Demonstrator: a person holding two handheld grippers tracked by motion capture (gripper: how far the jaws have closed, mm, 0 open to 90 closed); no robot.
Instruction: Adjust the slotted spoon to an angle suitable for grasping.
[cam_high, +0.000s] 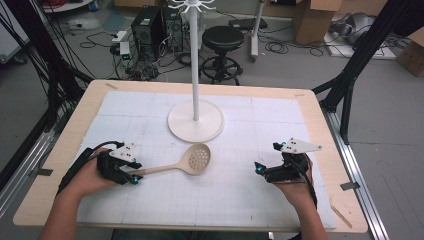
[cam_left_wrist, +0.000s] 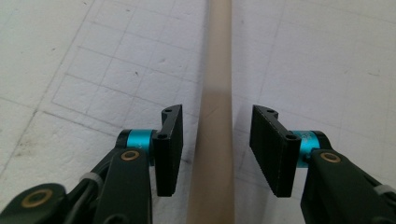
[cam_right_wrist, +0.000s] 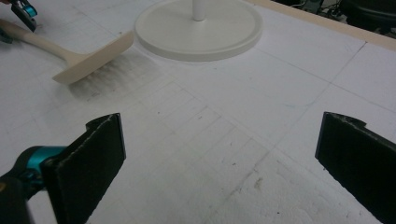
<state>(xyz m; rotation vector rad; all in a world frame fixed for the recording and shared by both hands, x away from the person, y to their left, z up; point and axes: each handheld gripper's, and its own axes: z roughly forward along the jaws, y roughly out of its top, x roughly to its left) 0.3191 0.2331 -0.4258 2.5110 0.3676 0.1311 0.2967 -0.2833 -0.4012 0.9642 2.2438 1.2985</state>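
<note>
Both jaws of my left gripper (cam_left_wrist: 216, 154) stand apart, straddling the slotted spoon (cam_high: 181, 164) handle without touching. Its long axis runs rightward from me, bowl near the rack base (cam_high: 195, 121). My right gripper (cam_high: 265, 170) waits wide, well apart.

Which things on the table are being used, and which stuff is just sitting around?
Being used:
left gripper, jaws open around the handle
slotted spoon
probably the white stand

Just lying about:
right gripper, open, holding nothing
black stool
computer towers
cardboard boxes
</note>
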